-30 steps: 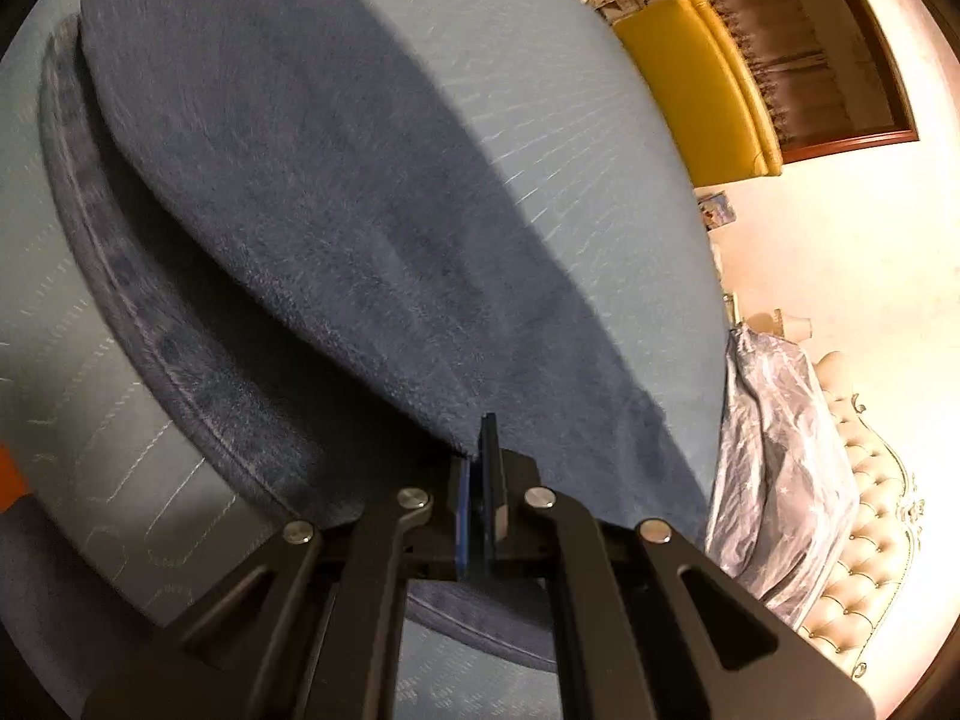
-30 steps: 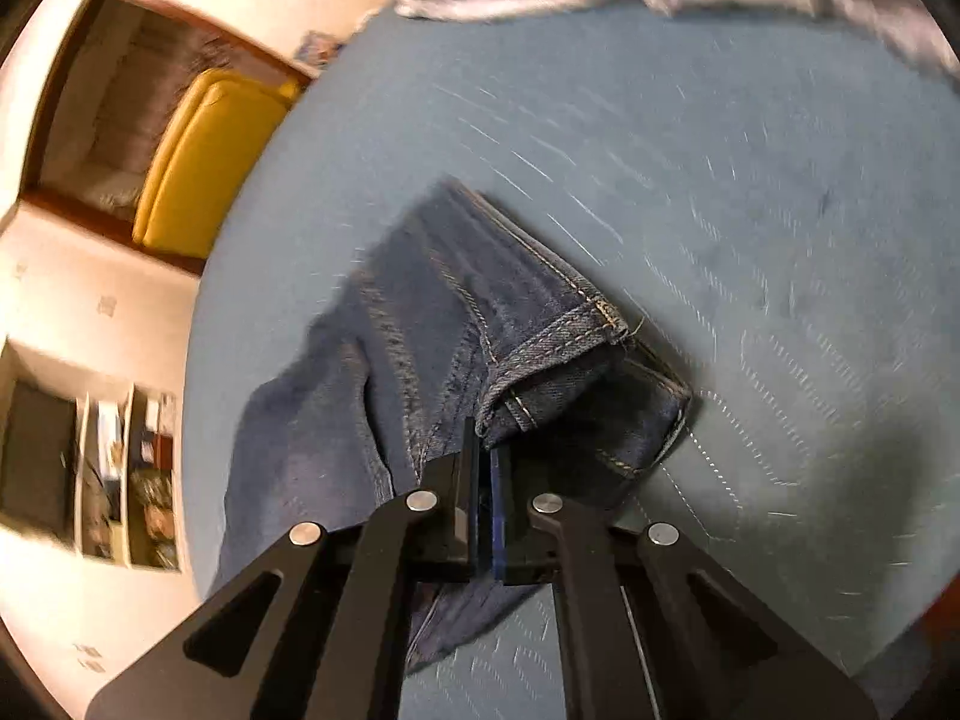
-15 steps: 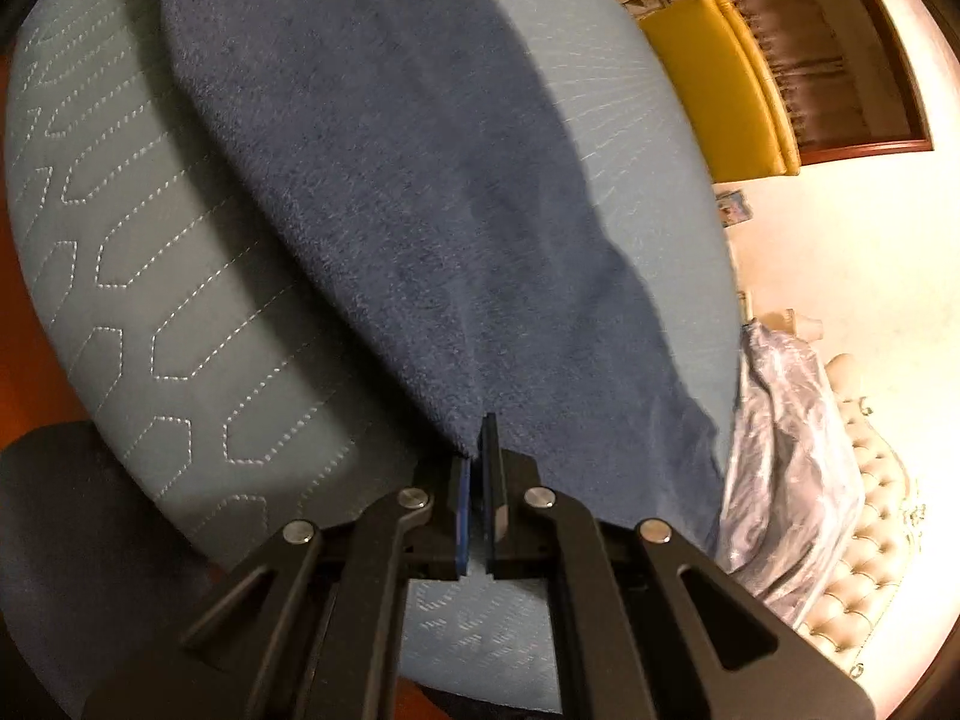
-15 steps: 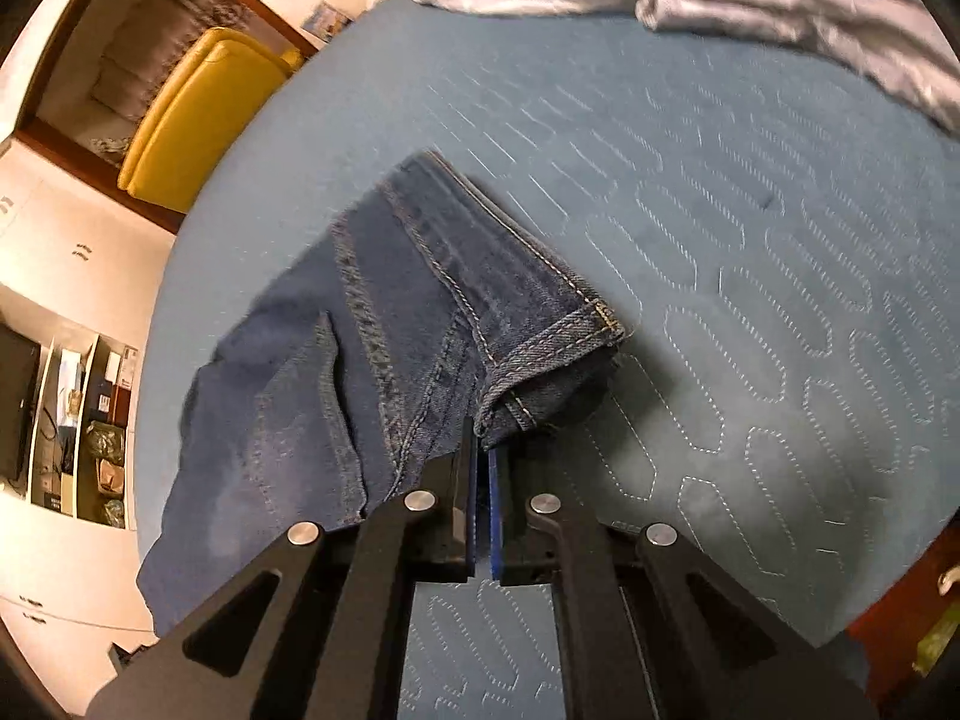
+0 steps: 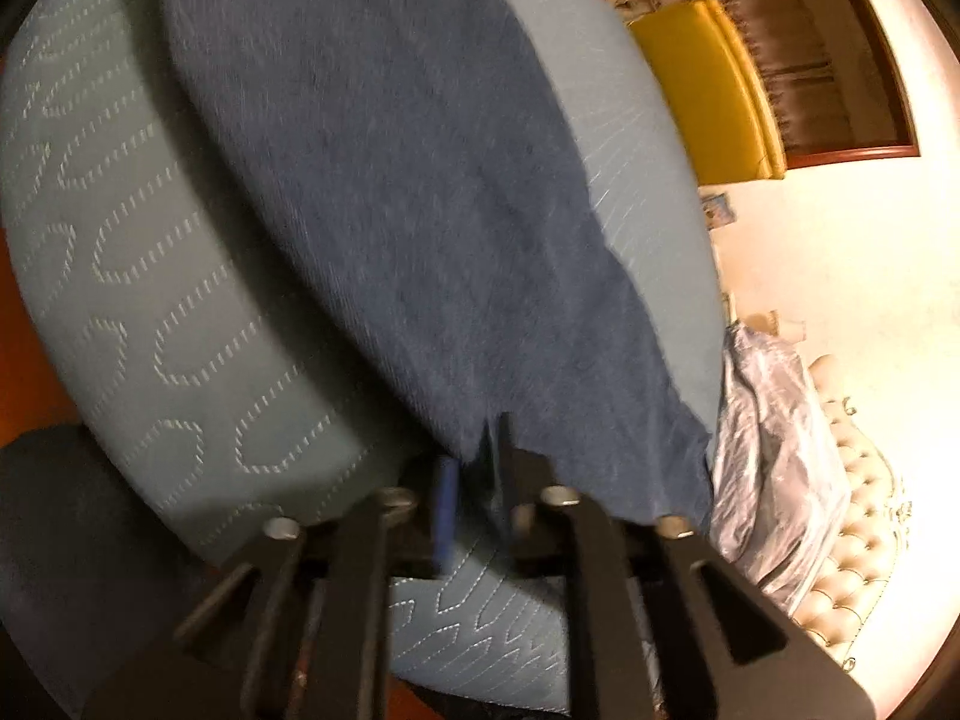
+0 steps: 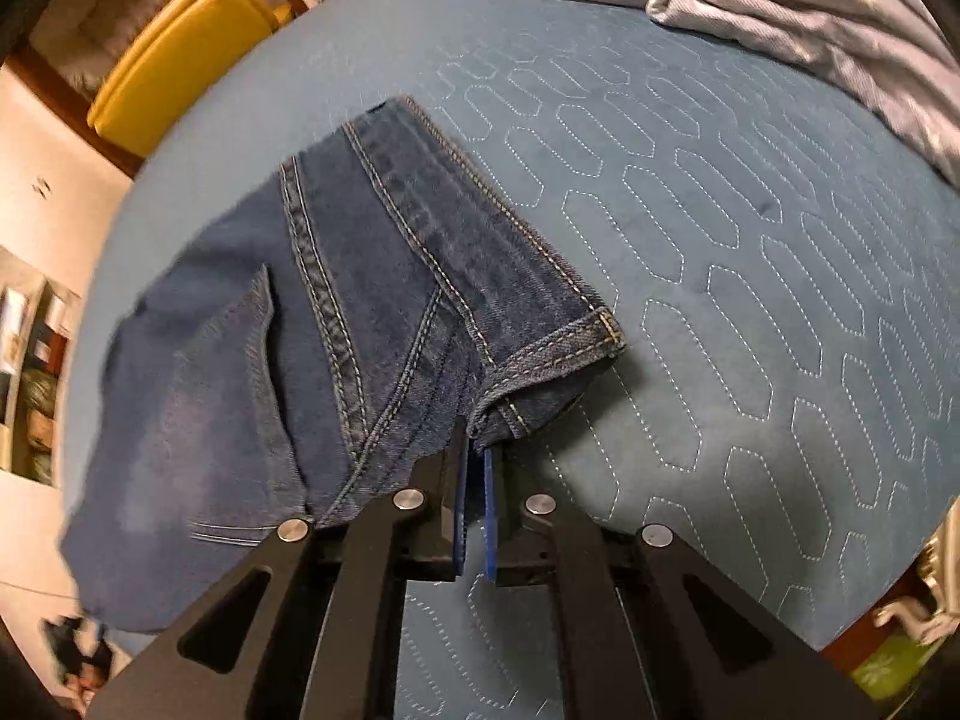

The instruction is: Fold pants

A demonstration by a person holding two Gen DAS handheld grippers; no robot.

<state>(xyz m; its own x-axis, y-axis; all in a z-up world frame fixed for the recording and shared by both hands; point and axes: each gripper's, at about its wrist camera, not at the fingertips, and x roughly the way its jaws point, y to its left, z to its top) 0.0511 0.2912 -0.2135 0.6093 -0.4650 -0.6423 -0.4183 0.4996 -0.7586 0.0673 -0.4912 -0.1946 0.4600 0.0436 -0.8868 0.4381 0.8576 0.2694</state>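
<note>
Blue pants (image 6: pixel 360 324) spread flat on the quilted bed (image 6: pixel 750 312), middle and left of the frame. Right gripper (image 6: pixel 474 474) jaws a little apart at the waistband corner, no longer pinching. Left gripper (image 5: pixel 474 468) jaws apart too, cloth edge loose between them. Best to back straight out, slowly, without dragging the cloth.

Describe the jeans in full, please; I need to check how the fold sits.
The jeans are dark blue denim with tan double stitching, lying folded on the quilted teal mattress. The right wrist view shows the waistband, a belt loop and a pocket edge; the left wrist view shows plain, blurred cloth. The right gripper is slightly open at the waistband corner; the left gripper is open, cloth edge between its fingers.
</note>
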